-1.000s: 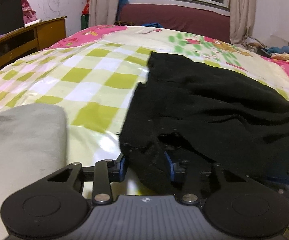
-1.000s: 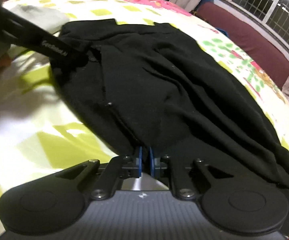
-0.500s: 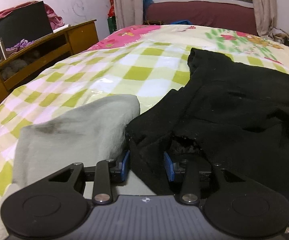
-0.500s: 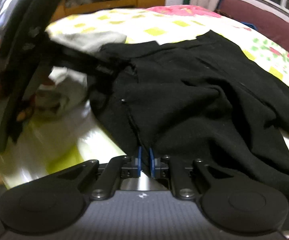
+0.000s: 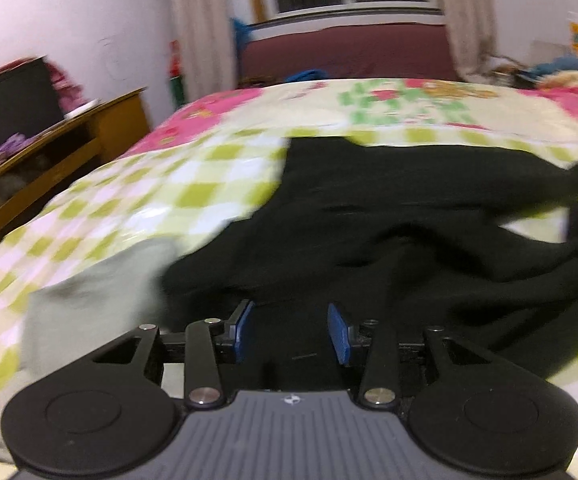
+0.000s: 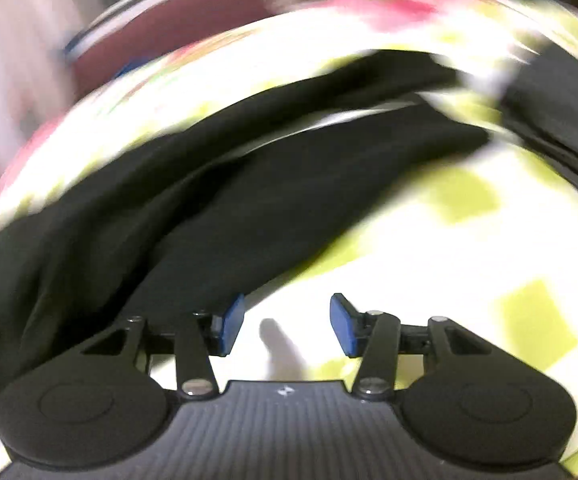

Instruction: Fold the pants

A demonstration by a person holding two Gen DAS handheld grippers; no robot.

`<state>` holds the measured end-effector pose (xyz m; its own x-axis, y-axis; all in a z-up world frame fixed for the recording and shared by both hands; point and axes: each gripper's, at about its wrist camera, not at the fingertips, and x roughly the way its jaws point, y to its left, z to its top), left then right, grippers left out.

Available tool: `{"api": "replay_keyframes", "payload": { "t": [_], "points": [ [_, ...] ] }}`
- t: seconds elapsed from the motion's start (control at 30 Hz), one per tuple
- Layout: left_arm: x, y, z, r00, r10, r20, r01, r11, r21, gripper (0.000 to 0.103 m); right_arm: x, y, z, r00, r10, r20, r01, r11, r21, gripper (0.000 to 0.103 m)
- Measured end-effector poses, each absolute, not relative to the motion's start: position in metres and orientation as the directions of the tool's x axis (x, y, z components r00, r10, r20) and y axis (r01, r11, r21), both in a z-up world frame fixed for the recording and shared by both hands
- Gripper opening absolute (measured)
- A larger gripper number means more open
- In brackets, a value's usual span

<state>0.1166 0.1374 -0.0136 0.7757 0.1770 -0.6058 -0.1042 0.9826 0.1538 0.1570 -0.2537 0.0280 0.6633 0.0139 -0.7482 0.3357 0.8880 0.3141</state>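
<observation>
Now left hand-held gripper (image 5: 291, 330) part-open, clamping black pants (image 5: 409, 216); right hand-held gripper (image 6: 287, 324) just opened, empty over bedspread (image 6: 429, 264).

Indoor light is bright and warm; the left wrist view is softly blurred with fisheye bending at its dark corners, the right wrist view heavily motion-smeared, glare whitening the bed (image 6: 429, 264) beside unreadably dark pants (image 5: 429, 248).

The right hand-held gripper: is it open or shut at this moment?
Open. The right hand-held gripper has just been opening: its blue pads stand apart with only the checked bedsheet between them, and the black pants lie beside it.
</observation>
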Motion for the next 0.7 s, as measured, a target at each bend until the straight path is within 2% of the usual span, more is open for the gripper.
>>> {"api": "replay_keyframes", "payload": {
  "t": [0.03, 0.1, 0.17, 0.33, 0.37, 0.4, 0.43, 0.47, 0.57, 0.7],
  "points": [
    [0.122, 0.124, -0.015, 0.776, 0.157, -0.611, -0.077, 0.985, 0.154, 0.054, 0.164, -0.278, 0.025, 0.68, 0.009, -0.733, 0.388, 0.843, 0.371, 0.05],
    [0.133, 0.097, -0.018, 0.775, 0.112, -0.622, -0.021, 0.988, 0.152, 0.054, 0.177, -0.314, 0.02, 0.715, 0.012, -0.7, 0.442, 0.767, 0.465, 0.06],
    [0.141, 0.074, -0.02, 0.771, 0.066, -0.633, 0.03, 0.99, 0.14, 0.054, 0.189, -0.344, 0.012, 0.745, 0.017, -0.667, 0.476, 0.688, 0.548, 0.064],
    [0.158, 0.024, -0.028, 0.758, 0.013, -0.652, 0.125, 0.978, 0.165, 0.055, 0.229, -0.38, -0.013, 0.771, -0.026, -0.636, 0.528, 0.583, 0.617, 0.064],
    [0.161, 0.018, -0.03, 0.755, 0.009, -0.656, 0.137, 0.976, 0.171, 0.055, 0.239, -0.381, -0.015, 0.769, -0.041, -0.638, 0.537, 0.583, 0.61, 0.054],
    [0.165, 0.012, -0.03, 0.752, 0.006, -0.659, 0.149, 0.972, 0.179, 0.054, 0.247, -0.382, -0.014, 0.76, -0.051, -0.648, 0.546, 0.592, 0.593, 0.028],
    [0.166, 0.008, -0.031, 0.751, 0.004, -0.661, 0.156, 0.971, 0.183, 0.054, 0.251, -0.386, -0.014, 0.75, -0.041, -0.66, 0.55, 0.592, 0.589, 0.014],
    [0.169, 0.003, -0.032, 0.75, 0.001, -0.662, 0.162, 0.969, 0.185, 0.054, 0.25, -0.391, -0.012, 0.757, -0.007, -0.653, 0.539, 0.571, 0.619, 0.008],
    [0.172, -0.006, -0.033, 0.748, -0.022, -0.664, 0.191, 0.964, 0.183, 0.055, 0.221, -0.402, 0.009, 0.794, 0.009, -0.608, 0.496, 0.569, 0.656, 0.005],
    [0.165, -0.017, -0.035, 0.751, -0.067, -0.656, 0.229, 0.96, 0.163, 0.055, 0.156, -0.407, 0.045, 0.817, -0.065, -0.573, 0.479, 0.631, 0.611, 0.005]
  ]
}}
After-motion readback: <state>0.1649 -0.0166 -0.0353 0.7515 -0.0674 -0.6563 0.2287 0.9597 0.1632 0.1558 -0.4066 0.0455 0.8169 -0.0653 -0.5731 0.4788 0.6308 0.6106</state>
